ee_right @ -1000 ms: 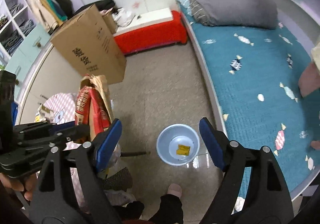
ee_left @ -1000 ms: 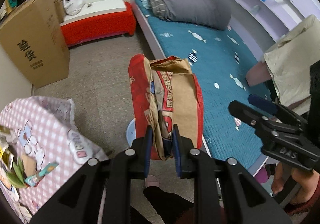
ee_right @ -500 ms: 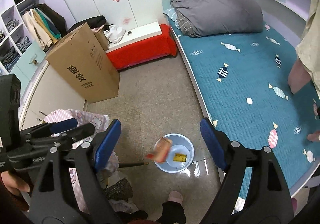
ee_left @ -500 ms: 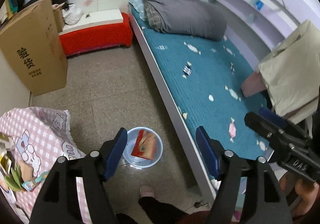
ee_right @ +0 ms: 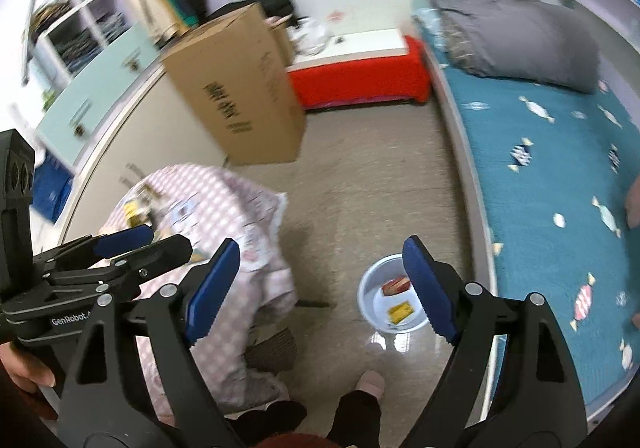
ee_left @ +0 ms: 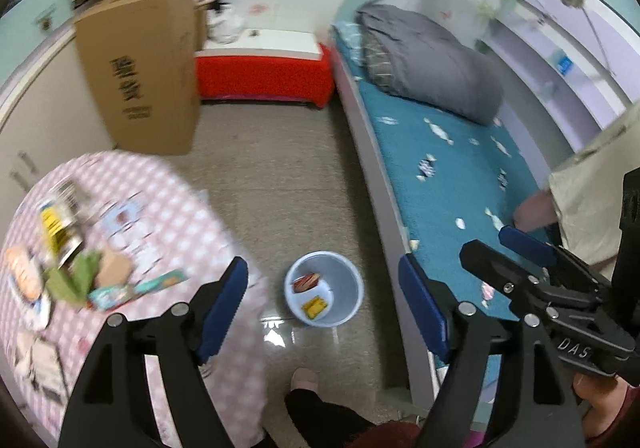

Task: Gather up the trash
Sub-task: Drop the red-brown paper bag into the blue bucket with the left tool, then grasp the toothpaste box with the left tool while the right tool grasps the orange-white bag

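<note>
A light blue bin point(ee_left: 324, 290) stands on the floor by the bed; a red snack bag point(ee_left: 306, 282) and a yellow wrapper point(ee_left: 315, 304) lie in it. It also shows in the right wrist view point(ee_right: 394, 296). My left gripper point(ee_left: 324, 312) is open and empty, high above the bin. My right gripper point(ee_right: 322, 288) is open and empty beside it. Several wrappers and scraps point(ee_left: 72, 272) lie on the pink checked table point(ee_left: 160, 215) at the left.
A bed with a teal cover point(ee_left: 452, 175) runs along the right. A tall cardboard box point(ee_left: 140, 75) and a red bench point(ee_left: 260, 75) stand at the back. A person's foot point(ee_left: 304, 378) is on the floor near the bin.
My left gripper opened and let go of the red snack bag, which fell into the bin. Both grippers have swung left toward the table.
</note>
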Motion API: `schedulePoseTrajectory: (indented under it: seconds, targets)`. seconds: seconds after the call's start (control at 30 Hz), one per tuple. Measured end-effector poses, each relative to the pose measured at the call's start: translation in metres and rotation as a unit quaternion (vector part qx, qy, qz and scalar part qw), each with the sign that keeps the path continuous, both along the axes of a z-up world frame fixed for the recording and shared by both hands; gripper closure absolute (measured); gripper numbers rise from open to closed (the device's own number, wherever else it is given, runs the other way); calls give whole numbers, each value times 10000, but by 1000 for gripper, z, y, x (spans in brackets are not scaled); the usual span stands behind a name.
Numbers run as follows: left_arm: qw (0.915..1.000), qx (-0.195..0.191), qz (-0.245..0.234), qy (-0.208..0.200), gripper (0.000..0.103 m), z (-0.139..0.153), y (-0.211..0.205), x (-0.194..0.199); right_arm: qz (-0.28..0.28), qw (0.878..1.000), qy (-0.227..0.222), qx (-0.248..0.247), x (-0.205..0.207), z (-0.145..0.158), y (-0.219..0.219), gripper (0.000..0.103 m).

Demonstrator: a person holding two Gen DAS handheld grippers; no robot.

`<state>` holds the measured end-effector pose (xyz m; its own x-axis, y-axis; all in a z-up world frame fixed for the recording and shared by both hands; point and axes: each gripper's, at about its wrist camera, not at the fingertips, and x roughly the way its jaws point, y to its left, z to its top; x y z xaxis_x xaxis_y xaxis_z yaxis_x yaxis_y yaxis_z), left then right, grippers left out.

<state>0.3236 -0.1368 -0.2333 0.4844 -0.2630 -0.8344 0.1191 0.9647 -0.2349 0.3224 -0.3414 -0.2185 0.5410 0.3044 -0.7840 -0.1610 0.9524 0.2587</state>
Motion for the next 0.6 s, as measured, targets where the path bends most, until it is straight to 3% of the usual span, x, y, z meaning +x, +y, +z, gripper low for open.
schedulePoseTrajectory:
  seconds: [0.3,0.6]
  targets:
    - [9936,69,1065,363,26,-21,134,-57,978,9947,317,8,-22,-18,125,21]
    - [9782,224,1931,727,26,-43,275,-100,1394,9891,483,-19,-40,-40,243,21]
